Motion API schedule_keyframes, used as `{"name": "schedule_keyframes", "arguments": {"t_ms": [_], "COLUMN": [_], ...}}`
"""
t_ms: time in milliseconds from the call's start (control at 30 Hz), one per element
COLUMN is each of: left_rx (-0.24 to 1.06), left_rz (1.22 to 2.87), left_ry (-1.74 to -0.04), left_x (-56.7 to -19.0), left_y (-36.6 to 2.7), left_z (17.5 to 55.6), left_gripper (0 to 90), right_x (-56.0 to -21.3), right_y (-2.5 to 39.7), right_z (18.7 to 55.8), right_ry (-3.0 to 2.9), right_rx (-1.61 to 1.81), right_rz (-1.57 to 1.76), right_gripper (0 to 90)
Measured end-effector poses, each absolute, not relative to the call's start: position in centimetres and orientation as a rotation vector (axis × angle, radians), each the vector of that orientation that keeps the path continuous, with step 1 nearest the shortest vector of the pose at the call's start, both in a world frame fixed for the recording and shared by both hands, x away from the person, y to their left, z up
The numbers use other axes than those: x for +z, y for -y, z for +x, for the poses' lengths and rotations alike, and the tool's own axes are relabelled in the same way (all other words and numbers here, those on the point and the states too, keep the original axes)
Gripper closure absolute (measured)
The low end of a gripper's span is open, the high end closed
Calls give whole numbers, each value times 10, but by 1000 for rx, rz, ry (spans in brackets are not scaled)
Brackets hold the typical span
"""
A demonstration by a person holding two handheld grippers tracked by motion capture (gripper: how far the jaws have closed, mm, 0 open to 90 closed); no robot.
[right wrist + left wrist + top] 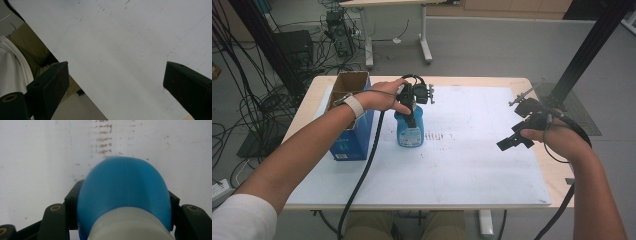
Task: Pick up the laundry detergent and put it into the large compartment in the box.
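Blue bottle (410, 131) standing upright, frame centre | left gripper (411, 107) clamping its neck from above | right gripper (518, 140) idling wide (centre right, farther).

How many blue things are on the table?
2: a blue bottle standing on the white board, gripped by the left gripper, and a blue box just left of it. The box could hide more.
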State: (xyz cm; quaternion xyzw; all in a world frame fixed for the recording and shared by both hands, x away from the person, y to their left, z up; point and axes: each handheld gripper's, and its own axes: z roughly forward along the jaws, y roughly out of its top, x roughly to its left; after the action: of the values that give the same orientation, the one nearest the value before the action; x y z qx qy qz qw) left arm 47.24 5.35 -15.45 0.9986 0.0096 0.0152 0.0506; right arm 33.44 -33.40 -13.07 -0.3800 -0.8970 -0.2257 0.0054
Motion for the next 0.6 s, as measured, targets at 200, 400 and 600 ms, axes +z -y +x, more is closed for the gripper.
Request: {"name": "schedule_keyframes", "arguments": {"t_ms": [200,400,600], "left_rx": [45,15,17], "left_rz": [3041,3006,3005], "left_ry": [-50,-105,-130], "left_x": [-154,-149,-141], "left_y": [-53,-62,-63], "left_z": [472,476,472], "left_gripper": [390,388,387], "right_x": [-130,-129,-127], "right_y": [335,336,336], "right_z": [333,332,331], "right_ry": [2811,2811,2812], "right_rx": [-706,-709,-712], "right_rz": [-1188,-1192,-1196], "right_gripper": [68,68,68]}}
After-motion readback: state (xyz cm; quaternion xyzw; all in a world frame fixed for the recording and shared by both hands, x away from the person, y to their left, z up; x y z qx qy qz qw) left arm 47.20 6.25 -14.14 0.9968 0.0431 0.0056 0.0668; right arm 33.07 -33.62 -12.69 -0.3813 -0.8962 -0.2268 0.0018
